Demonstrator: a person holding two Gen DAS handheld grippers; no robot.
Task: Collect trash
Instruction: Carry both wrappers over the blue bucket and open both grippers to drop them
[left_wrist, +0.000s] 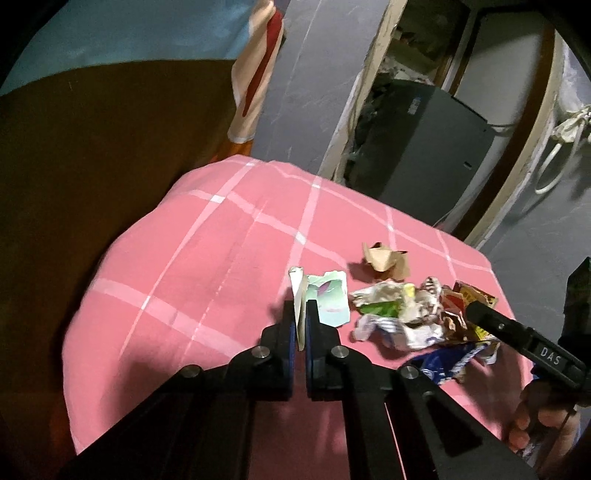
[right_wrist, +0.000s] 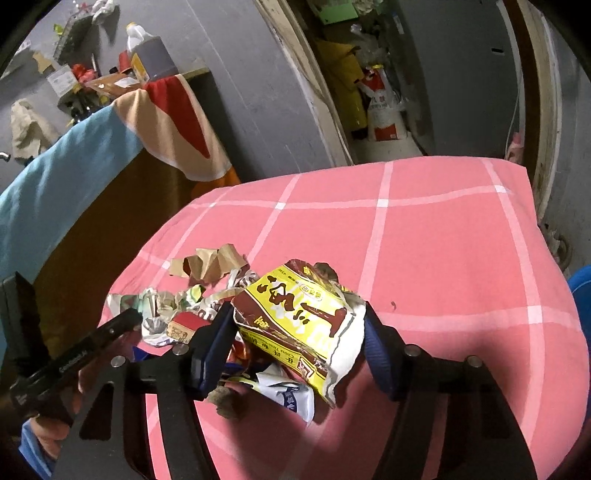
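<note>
Trash lay heaped on a pink checked bedcover (left_wrist: 207, 236), and both grippers had already gone in for a piece each.

Through the left wrist camera, the left gripper (left_wrist: 300, 314) had its fingers together, clamped on the edge of a pale card wrapper (left_wrist: 332, 301) that stood just past the tips at twelve o'clock. The rest of the crumpled wrappers (left_wrist: 402, 314) sat at about two o'clock, with a brown paper scrap (left_wrist: 386, 258) beyond them. To do this well, I judged the card should be lifted straight up, since the hold caught only a thin edge and a sideways tug might slip it. At four o'clock the right gripper's finger crossed the pile and hid part of the blue packet (left_wrist: 447, 360).

Through the right wrist camera, the right gripper (right_wrist: 299, 332) straddled a yellow noodle packet (right_wrist: 301, 321), its fingers apart and touching the packet's sides; whether they pressed firmly enough to hold I could not tell. Closing further before lifting seemed wise, as the packet was puffy and light. Under it, smaller wrappers at six o'clock were half hidden. At nine o'clock the left gripper's finger was cut off by the frame edge.
</note>
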